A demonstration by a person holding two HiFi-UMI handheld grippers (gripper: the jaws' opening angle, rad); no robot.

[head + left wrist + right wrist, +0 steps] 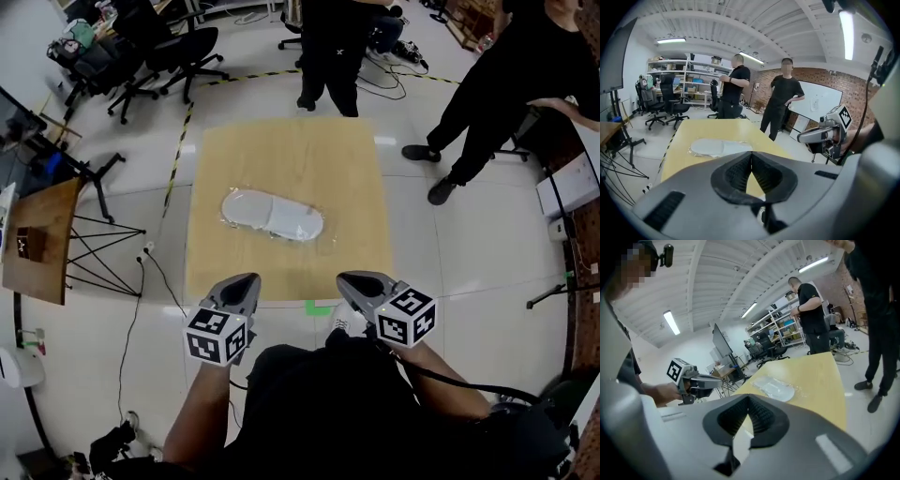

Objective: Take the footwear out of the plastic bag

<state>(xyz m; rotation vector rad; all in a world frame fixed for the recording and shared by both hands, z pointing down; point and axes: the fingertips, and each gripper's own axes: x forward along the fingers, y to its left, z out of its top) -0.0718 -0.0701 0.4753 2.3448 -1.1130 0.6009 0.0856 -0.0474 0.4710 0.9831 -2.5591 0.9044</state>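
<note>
A clear plastic bag point(273, 216) with pale white footwear point(281, 217) inside lies flat in the middle of the light wooden table point(286, 150). The same bag shows in the left gripper view point(719, 147) and the right gripper view point(776, 388). My left gripper point(242, 284) hangs over the table's near edge at left, jaws shut and empty. My right gripper point(356, 280) is level with it at right, also shut with nothing in it. Both are well short of the bag. Each gripper sees the other: right gripper point(806, 136), left gripper point(710, 380).
Two people in black stand on the floor beyond the table point(329, 52) and at the far right point(506, 84). Office chairs point(169, 52) stand at the back left. A small wooden side table point(37, 239) on a black frame is to the left. Cables run across the floor.
</note>
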